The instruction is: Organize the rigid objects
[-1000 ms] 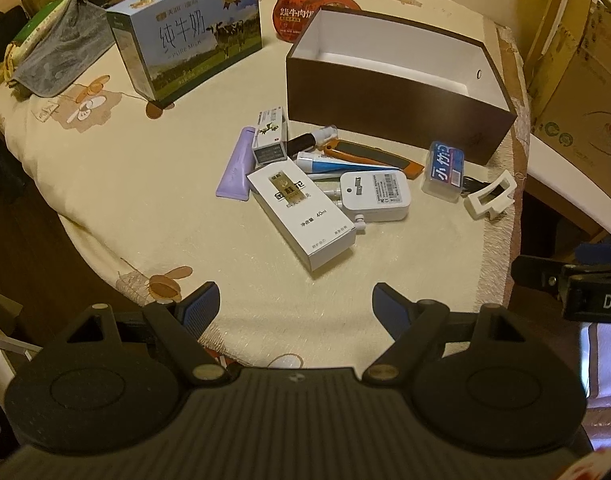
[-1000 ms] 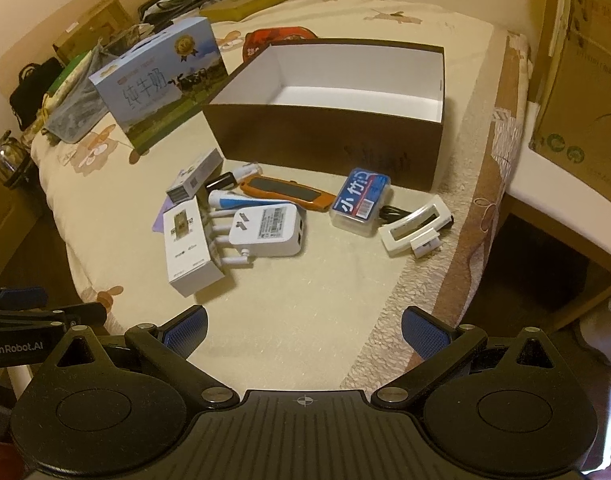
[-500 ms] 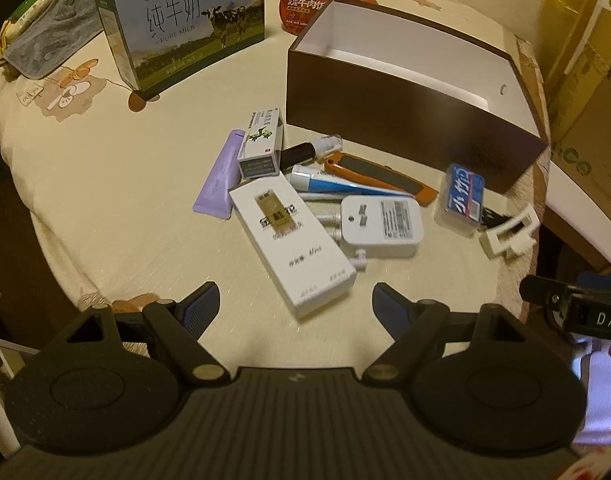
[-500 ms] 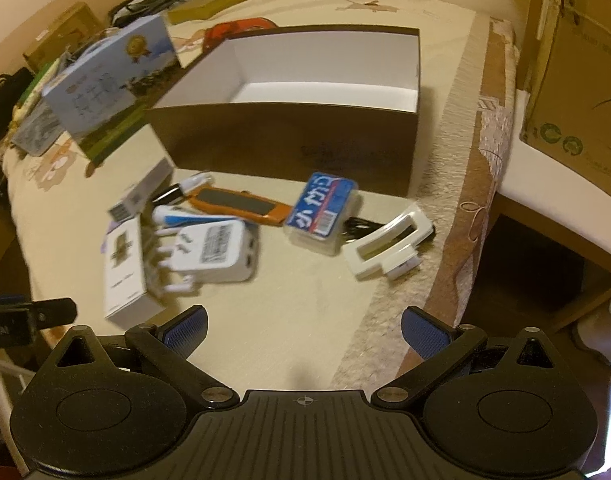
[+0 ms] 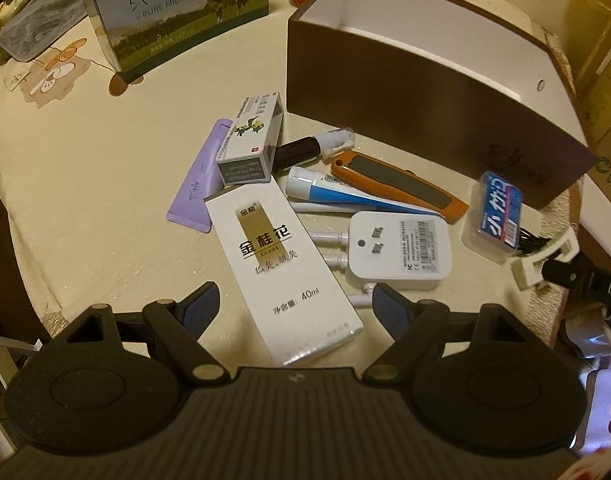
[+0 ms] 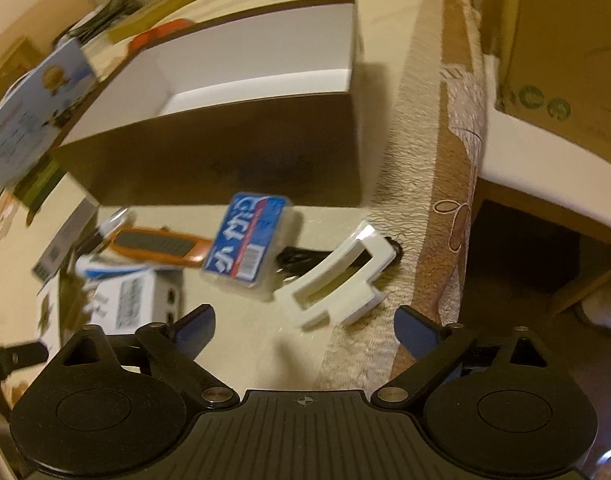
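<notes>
In the left wrist view, the left gripper (image 5: 293, 304) is spread wide at the bottom, its 2 fingers either side of the near end of 1 long white carton (image 5: 283, 268). Just beyond lie 1 white plug-in repeater (image 5: 401, 250), 1 blue-and-white tube (image 5: 345, 194), 1 orange tool (image 5: 397, 186), 1 purple tube (image 5: 201, 184) and 1 small medicine box (image 5: 251, 140). The brown open box (image 5: 425, 108) fills the upper right. The blurred right wrist view shows the right gripper (image 6: 305, 326) spread, holding nothing, with what looks like 1 white clip (image 6: 337, 284) just ahead and 1 blue-labelled case (image 6: 249, 240) beyond. Since 0.5 s ago, both grippers have come closer to the pile.
</notes>
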Demonstrator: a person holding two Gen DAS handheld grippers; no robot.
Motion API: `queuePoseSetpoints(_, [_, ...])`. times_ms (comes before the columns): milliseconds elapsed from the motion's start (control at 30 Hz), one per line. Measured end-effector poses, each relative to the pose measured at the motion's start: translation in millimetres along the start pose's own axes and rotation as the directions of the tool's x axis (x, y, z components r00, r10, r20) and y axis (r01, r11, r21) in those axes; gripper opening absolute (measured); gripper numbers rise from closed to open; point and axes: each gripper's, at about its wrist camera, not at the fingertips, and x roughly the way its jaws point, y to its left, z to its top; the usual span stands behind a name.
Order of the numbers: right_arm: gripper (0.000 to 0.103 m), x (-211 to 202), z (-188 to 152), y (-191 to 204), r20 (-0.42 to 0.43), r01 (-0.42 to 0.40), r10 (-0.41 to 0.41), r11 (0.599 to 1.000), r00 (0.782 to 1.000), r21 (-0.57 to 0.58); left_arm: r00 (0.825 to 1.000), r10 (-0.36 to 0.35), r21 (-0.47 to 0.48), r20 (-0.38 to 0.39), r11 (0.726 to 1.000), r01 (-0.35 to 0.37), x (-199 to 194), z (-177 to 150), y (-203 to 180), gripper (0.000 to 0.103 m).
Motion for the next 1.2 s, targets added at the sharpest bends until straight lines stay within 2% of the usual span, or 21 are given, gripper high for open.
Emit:
queuePoseSetpoints(333, [0.069,33.5,6.2,-9.7,0.017,0.074,-0.077,0.984,0.997,0.16,1.0,0.027,-0.014,-0.013,1.0,-0.027,19.2,5.0,0.6,0.081])
queuePoseSetpoints(400, [0.055,38.7,4.9,-8.1,0.006,0.098,-0.1,0.984,0.995,0.151,0.999,0.034,-0.014,-0.019,0.999,-0.034,23.0,4.8,0.8,0.081])
queuePoseSetpoints(500, [0.048,38.9,0.1,-4.2,0.006,0.108,-0.109,0.99,0.994,0.091,0.999,0.038,-0.021,-0.032,0.999,-0.038,29.1,3.6,3.9,0.081])
queuePoseSetpoints(600, [0.042,33.8,-7.8,3.1,0.002,0.091,-0.091,0.996,0.996,-0.021,0.999,0.03,-0.028,-0.036,0.999,-0.031,31.7,0.3,9.0,0.078])
queuePoseSetpoints(667, [0.041,30.1,-16.9,8.1,-0.018,0.065,-0.067,0.994,0.998,-0.088,0.999,0.019,-0.033,-0.041,0.999,-0.021,33.5,-2.0,13.2,0.064])
queuePoseSetpoints(733, [0.04,28.6,-28.4,12.9,-0.042,0.044,-0.051,0.99,0.998,-0.135,0.999,0.013,-0.03,-0.05,0.999,-0.015,34.5,-4.4,16.9,0.059])
queuePoseSetpoints(833, [0.04,24.8,-43.2,22.4,-0.067,0.014,-0.028,0.98,0.997,-0.201,0.999,0.013,0.007,-0.035,1.0,-0.012,31.0,-10.8,20.2,0.059])
queuePoseSetpoints(1000, [0.04,20.6,-55.2,37.0,-0.091,-0.013,-0.012,0.965,0.996,-0.264,0.998,0.053,0.101,-0.029,0.994,-0.049,23.5,-29.8,24.0,0.058])
queuePoseSetpoints(1200, [0.04,21.6,-65.7,42.7,-0.12,-0.035,-0.001,0.955,0.993,-0.294,0.994,0.065,0.127,-0.092,0.991,-0.053,19.5,-53.2,36.9,0.059])
